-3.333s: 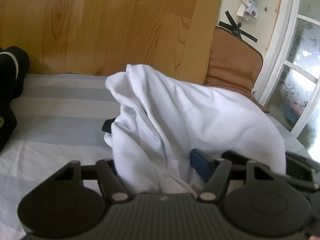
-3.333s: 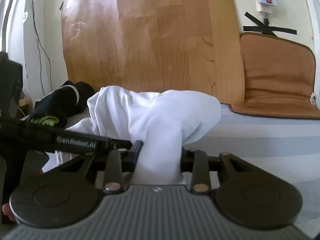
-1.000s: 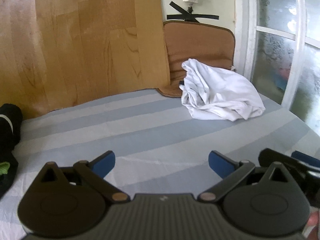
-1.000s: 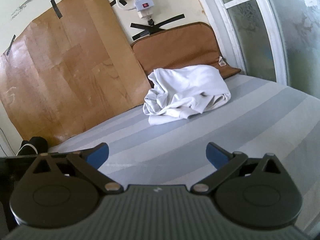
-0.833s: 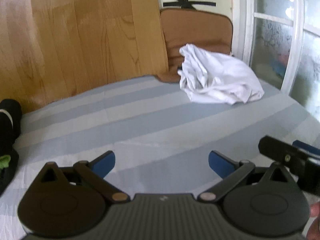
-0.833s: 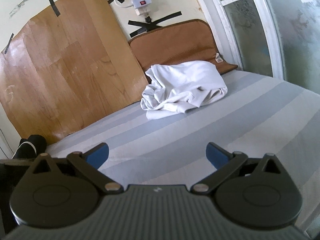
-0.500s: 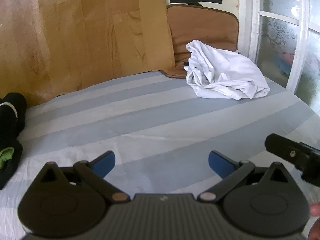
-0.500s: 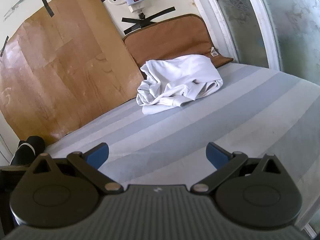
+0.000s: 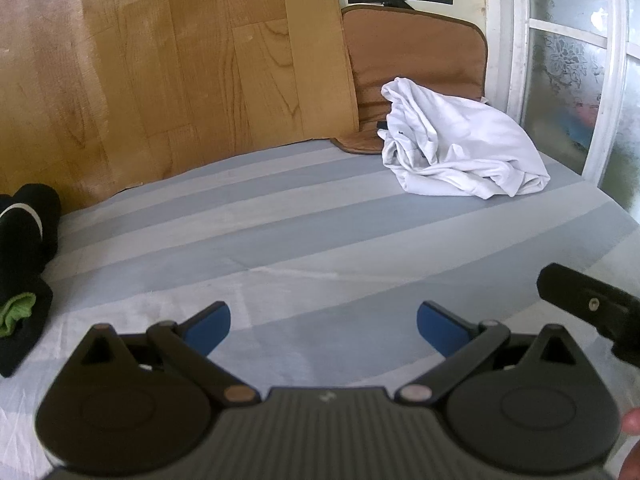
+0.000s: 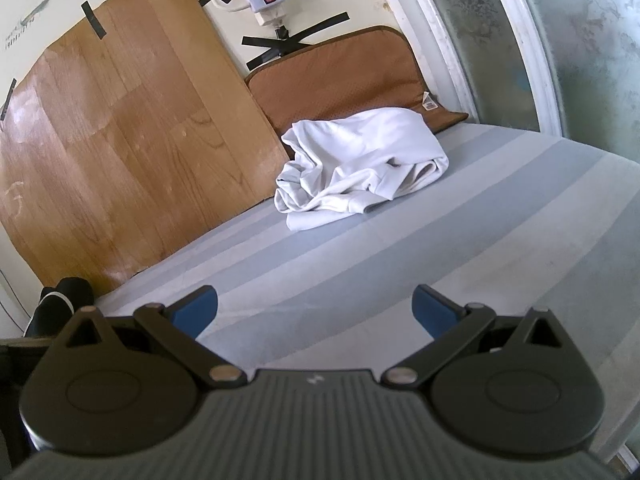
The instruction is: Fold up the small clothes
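The white garment [image 9: 460, 148] is soft matt cotton-looking cloth, all creased. It sits on a striped sheet [image 9: 304, 236], grey-blue woven fabric, matt and a bit wrinkly. The board [image 10: 120, 152] behind has a wood-grain finish with a slight sheen, held up with matt black tape [image 10: 94, 20]. The brown cushion [image 10: 340, 76] looks like a finely dimpled fabric. Both grippers, left [image 9: 322, 326] and right [image 10: 314, 310], are matt black plastic with ribbed tops, small metal pins and blue pads [image 9: 438, 326]. The window glass [image 10: 500, 56] is frosted and patterned, in a glossy white frame.
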The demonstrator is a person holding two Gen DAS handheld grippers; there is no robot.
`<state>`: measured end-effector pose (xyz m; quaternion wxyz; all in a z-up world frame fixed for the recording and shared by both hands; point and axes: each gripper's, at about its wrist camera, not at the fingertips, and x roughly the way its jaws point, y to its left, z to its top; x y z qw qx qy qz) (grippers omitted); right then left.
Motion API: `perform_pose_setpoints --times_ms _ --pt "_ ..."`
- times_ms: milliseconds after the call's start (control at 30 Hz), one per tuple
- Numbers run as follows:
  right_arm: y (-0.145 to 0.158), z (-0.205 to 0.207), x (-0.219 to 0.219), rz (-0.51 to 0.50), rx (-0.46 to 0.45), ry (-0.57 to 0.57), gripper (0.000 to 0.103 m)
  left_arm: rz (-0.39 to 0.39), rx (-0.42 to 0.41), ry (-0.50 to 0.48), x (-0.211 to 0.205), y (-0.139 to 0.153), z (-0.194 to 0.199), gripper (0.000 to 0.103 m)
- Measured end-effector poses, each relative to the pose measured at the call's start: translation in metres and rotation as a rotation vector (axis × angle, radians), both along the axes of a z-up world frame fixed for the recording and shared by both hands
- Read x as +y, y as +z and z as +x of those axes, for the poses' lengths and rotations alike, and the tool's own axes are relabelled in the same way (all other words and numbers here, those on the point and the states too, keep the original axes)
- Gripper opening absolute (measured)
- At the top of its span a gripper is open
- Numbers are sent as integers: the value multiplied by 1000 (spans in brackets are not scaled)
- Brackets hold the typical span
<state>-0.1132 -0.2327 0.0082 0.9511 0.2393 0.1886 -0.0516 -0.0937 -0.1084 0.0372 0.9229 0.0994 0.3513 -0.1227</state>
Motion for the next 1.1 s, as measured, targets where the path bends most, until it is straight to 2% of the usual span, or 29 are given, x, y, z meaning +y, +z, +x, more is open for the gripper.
perform_pose_setpoints --times_ms 467,1100 --pt "-1 -3 2 11 2 -2 103 11 20 -1 2 -5 -3 103" --pt "-4 -2 8 13 12 13 103 32 46 50 17 -18 2 103"
